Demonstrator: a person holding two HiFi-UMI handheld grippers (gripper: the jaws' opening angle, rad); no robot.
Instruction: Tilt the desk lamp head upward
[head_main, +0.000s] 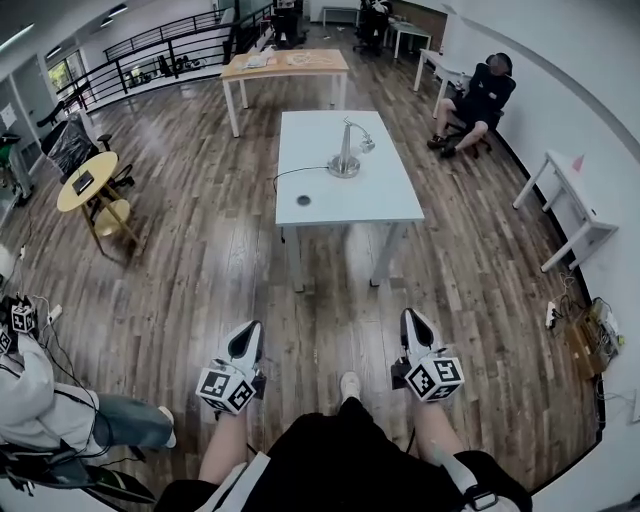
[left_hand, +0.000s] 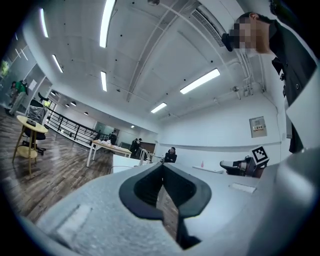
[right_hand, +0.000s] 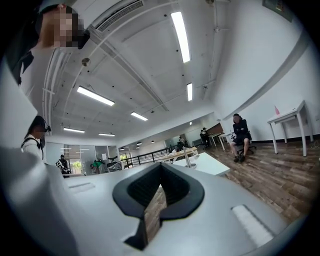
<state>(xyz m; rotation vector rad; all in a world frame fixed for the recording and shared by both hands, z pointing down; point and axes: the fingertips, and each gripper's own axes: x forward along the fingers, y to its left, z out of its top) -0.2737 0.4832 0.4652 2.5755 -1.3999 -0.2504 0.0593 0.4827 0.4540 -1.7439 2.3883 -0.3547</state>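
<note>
A silver desk lamp stands on the white table ahead of me, its small head hanging to the right of the stem. The lamp also shows far off in the left gripper view and in the right gripper view. Both grippers are held low over the wooden floor, well short of the table. My left gripper is shut with nothing in it, jaws together. My right gripper is likewise shut and empty.
A black disc and a cable lie on the white table. Behind it stands a wooden table. A round yellow table is at the left. A person sits on a chair at the right, near a white desk. Another person is at my lower left.
</note>
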